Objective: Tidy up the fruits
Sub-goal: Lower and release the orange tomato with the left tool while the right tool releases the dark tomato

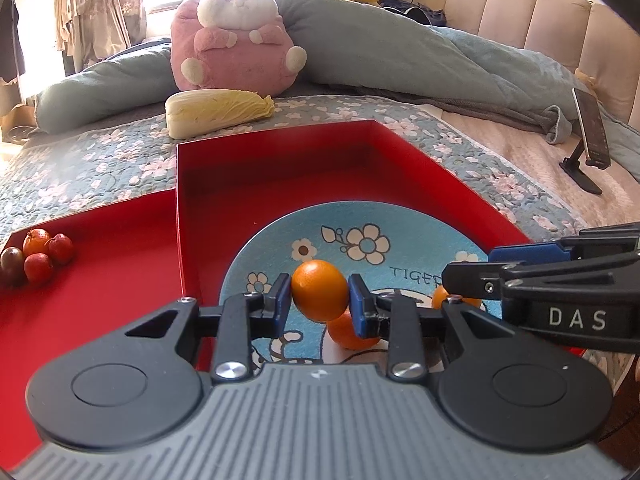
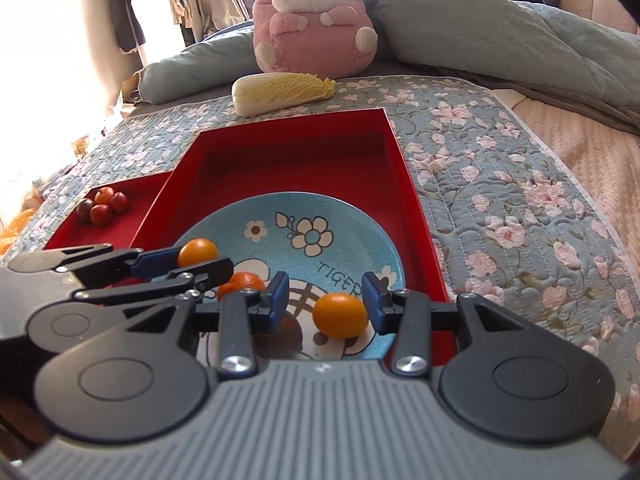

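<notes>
— Bedroom on my feeds: a floral quilt (image 2: 500,184) with a red box (image 2: 400,168) on it. What do you want first?

— The fruit.

— My left gripper (image 1: 320,300) is clamped on an orange (image 1: 319,290), both blue pads pressed against its sides, just above the blue plate (image 1: 280,240) inside the box. A second orange (image 1: 352,334) lies on the plate beneath it.

— And your right?

— My right gripper (image 2: 326,300) stands apart around a third orange (image 2: 340,315) resting on the plate; that fruit sits beside the right pad, well clear of the left. I can't tell if it touches.

— Anything else?

— Small red fruits (image 1: 38,258) are clustered in the shallower red tray (image 1: 100,300) to the left. Beyond, a cabbage (image 2: 280,92) lies in front of a pink plush (image 2: 314,20).
</notes>
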`<state>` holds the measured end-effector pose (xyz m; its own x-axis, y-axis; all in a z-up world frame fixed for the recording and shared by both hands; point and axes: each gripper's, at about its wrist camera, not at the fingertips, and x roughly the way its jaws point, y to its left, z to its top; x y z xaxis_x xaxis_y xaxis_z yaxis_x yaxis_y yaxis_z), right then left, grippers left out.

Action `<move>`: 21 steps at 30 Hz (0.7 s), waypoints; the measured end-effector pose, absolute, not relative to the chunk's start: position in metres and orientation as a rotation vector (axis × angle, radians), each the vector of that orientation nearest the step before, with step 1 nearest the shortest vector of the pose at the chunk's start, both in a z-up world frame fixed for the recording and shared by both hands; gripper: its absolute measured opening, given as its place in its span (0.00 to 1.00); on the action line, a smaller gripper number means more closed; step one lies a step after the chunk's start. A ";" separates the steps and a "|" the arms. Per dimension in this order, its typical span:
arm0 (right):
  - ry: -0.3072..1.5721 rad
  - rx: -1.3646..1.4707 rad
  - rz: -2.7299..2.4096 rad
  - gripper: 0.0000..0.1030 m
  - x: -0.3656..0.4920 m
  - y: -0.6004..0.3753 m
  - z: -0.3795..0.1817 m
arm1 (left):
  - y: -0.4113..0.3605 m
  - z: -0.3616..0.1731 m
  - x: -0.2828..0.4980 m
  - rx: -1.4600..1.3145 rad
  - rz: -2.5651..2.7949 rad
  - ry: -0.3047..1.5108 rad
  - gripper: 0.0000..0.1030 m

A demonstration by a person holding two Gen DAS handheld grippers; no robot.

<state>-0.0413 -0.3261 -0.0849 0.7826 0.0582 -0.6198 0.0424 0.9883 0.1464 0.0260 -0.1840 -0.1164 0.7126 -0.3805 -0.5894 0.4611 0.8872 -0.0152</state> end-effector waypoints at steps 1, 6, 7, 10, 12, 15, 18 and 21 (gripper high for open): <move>0.672 0.150 0.012 0.42 -0.042 -0.324 -0.085 | -0.184 -0.116 0.025 0.136 -0.466 0.620 0.34; 0.677 0.141 0.012 0.42 -0.043 -0.320 -0.083 | -0.183 -0.116 0.025 0.139 -0.464 0.628 0.35; 0.677 0.140 0.012 0.42 -0.043 -0.320 -0.082 | -0.183 -0.116 0.025 0.137 -0.463 0.632 0.35; 0.683 0.138 0.011 0.42 -0.044 -0.319 -0.083 | -0.182 -0.115 0.024 0.133 -0.467 0.632 0.36; 0.686 0.140 0.007 0.42 -0.045 -0.319 -0.083 | -0.182 -0.115 0.024 0.134 -0.464 0.631 0.38; 0.691 0.141 0.004 0.42 -0.046 -0.319 -0.083 | -0.181 -0.114 0.024 0.131 -0.462 0.635 0.44; 0.689 0.137 0.002 0.42 -0.048 -0.319 -0.082 | -0.181 -0.112 0.023 0.132 -0.461 0.628 0.49; 0.687 0.134 -0.005 0.42 -0.050 -0.319 -0.081 | -0.180 -0.111 0.021 0.136 -0.466 0.621 0.52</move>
